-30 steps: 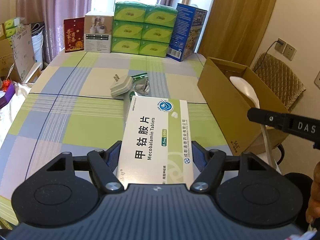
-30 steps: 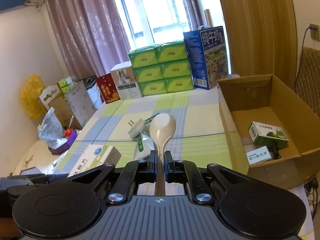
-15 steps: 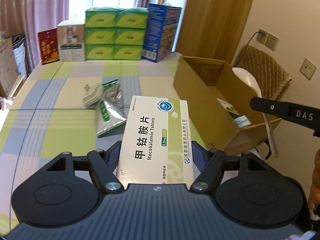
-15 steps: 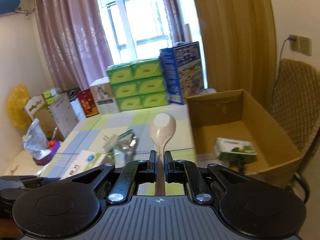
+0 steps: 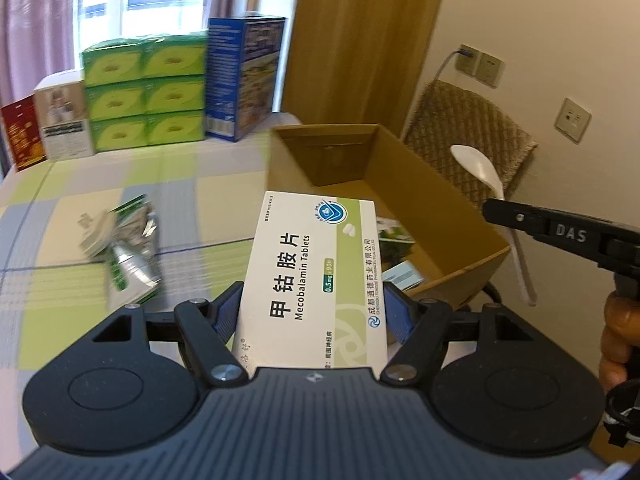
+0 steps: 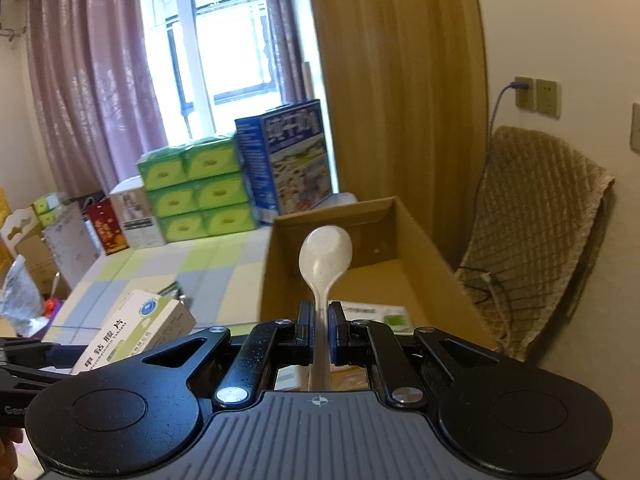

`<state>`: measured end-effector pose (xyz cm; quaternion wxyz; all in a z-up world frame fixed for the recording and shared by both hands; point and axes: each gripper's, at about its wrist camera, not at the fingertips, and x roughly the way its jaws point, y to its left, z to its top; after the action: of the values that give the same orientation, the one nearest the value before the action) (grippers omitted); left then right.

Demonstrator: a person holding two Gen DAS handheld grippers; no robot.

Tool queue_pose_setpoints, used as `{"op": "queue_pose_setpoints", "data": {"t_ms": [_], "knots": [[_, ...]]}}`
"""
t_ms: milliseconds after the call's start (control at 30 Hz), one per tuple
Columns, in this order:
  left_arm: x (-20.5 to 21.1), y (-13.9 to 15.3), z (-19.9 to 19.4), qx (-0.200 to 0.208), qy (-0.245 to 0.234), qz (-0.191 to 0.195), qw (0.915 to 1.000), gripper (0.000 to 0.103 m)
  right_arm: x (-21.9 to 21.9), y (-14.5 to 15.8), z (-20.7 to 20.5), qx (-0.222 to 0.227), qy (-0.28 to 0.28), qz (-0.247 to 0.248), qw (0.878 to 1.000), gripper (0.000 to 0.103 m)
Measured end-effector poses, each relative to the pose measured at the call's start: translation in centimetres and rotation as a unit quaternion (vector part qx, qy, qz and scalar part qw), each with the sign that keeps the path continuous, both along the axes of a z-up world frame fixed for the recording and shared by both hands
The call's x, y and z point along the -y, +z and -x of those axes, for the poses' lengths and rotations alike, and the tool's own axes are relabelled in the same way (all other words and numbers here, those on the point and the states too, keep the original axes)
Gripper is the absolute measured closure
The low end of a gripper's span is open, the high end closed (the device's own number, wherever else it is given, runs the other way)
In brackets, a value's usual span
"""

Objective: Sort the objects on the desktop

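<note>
A medicine box [image 5: 316, 276] is clamped by the left gripper [image 5: 314, 312]; a spoon [image 6: 324, 256] is clamped by the right gripper [image 6: 319, 330], near the cardboard box [image 5: 440, 196].

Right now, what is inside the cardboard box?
Inside the cardboard box: a green-and-white carton and another small pack on the floor. The medicine box and the spoon cover the rest.
</note>
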<state>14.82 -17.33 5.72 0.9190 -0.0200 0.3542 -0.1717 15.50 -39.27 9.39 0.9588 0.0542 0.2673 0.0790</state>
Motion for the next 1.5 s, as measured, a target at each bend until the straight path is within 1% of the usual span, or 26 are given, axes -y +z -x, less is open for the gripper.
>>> {"op": "queue_pose_setpoints", "data": {"t_ms": [300, 600, 1033, 1500], "knots": [[4.8, 0.1, -3.5, -0.003, -0.033, 0.011, 0.9994, 0.036, 3.3, -0.6, -2.8, -0.012, -0.017, 0.004, 1.000, 0.099], [7.7, -0.7, -6.5, -0.013, -0.046, 0.013, 0.9988, 0.036, 4.7, -2.0, -5.3, -0.028, -0.021, 0.006, 0.999, 0.099], [9.6, -1.8, -8.8, -0.025, -0.047, 0.017, 0.9984, 0.036, 5.3, -2.9, -7.5, -0.037, -0.018, 0.010, 0.999, 0.099], [9.8, -2.6, -10.3, -0.034, -0.041, 0.030, 0.9982, 0.035, 5.5, -3.3, -8.5, -0.041, -0.019, 0.011, 0.999, 0.099]]}}
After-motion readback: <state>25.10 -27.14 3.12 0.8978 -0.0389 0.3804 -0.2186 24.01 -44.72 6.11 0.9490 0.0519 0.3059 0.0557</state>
